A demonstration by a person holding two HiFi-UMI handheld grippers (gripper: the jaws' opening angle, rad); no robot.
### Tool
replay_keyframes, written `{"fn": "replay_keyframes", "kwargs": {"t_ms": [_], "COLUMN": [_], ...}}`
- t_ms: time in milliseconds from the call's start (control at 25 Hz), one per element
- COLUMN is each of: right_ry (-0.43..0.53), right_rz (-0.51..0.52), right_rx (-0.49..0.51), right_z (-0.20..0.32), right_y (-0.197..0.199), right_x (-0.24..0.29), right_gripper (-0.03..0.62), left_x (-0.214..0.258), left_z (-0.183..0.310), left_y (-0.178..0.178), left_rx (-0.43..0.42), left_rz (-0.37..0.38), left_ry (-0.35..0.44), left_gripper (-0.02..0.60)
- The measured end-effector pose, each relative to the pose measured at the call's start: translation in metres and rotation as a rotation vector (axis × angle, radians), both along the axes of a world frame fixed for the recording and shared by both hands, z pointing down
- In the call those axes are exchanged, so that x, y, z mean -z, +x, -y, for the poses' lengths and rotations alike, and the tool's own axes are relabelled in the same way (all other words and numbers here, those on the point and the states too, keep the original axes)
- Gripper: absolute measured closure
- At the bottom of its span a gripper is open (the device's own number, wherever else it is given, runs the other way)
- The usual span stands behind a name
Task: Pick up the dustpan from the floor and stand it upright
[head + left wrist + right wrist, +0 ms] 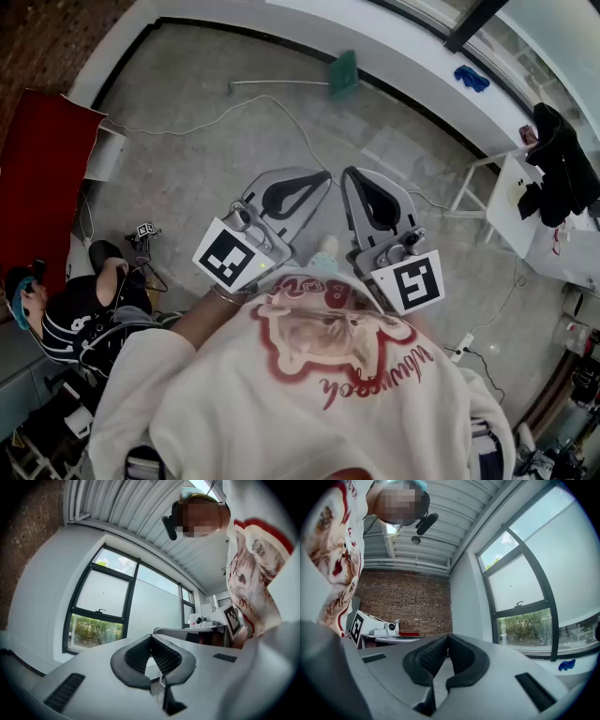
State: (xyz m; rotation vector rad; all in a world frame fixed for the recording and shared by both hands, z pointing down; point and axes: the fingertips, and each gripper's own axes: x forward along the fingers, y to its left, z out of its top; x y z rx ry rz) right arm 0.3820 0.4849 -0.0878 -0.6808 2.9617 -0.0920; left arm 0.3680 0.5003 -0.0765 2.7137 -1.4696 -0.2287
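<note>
I'm at the approach step, my left gripper [322,177] and right gripper [350,173] both clenched on nothing near my chest, the green dustpan [343,73] lying far ahead by the wall, so next I'd step closer and unclench one.

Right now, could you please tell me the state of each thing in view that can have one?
Dustpan: lying down on the floor, not picked up, clear of both grippers.
Left gripper: shut, nothing between its jaws.
Right gripper: shut, nothing between its jaws.
Jacket: draped over the white table.
Cable: lying loose across the floor.
</note>
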Motion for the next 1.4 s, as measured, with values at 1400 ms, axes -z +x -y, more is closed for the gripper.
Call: {"fn": "replay_keyframes", "kwargs": {"t_ms": [1400], "right_ry": [-0.047], "right_rz": [0.043], "right_rx": [0.226], "right_z": [0.040], "right_y": [0.015], "right_x": [-0.018], "right_gripper": [0.569], "left_x": [-0.028], "left_z": [0.032], "left_y": [0.004], "left_rx": [0.243], "left_rz": [0.038], "left_ry": [-0.066], "left_gripper": [0.563]}}
